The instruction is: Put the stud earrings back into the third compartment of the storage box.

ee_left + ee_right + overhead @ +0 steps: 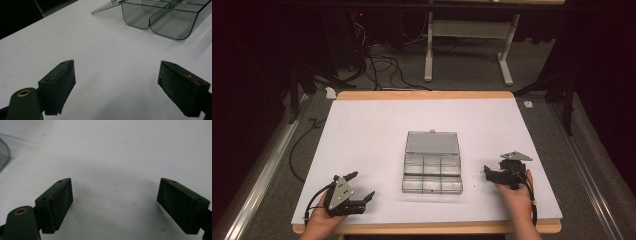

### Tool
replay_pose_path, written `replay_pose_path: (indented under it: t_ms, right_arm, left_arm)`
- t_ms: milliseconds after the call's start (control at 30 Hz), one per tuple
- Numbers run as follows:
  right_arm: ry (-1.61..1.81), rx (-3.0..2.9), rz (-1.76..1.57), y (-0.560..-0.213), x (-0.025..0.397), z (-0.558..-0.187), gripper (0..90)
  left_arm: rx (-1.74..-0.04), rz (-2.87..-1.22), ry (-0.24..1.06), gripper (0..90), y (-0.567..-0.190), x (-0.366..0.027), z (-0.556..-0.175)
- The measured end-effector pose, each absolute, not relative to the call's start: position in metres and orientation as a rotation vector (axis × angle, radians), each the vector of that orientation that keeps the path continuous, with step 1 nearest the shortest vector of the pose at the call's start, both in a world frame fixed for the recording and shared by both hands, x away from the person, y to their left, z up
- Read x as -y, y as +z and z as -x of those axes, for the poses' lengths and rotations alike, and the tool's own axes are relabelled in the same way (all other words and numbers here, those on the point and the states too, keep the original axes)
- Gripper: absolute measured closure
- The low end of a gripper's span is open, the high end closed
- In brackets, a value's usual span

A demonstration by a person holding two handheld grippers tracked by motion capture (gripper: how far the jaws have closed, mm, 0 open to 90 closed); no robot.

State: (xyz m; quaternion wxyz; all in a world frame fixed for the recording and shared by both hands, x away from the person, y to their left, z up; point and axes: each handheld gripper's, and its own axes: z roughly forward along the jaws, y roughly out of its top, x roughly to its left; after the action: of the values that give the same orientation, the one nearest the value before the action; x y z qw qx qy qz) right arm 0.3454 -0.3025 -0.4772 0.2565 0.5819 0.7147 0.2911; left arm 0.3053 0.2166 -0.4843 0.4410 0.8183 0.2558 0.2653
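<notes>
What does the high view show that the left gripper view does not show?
The high view alone has the organizer box's open lid lying flat behind the compartments, the right gripper, the person's hands and the floor cables. The left gripper view alone has the left gripper pads close up, jaws wide apart with nothing between. Both have the clear organizer box on the white table.
</notes>
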Motion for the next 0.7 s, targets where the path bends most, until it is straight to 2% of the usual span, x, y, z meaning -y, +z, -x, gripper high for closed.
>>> replay_pose_path:
  t_ms: [233, 700]
  right_arm:
    - [0.845, -1.907, -1.496, -0.464, 0.3, -0.335, 14.6]
    - [0.878, -1.929, -1.473, -0.46, 0.301, -0.331, 17.2]
  left_arm:
    - [-0.63, -2.053, 0.664, 15.2, -0.485, -0.215, -0.306]
    - [-0.641, -2.053, 0.659, 15.2, -0.485, -0.215, -0.307]
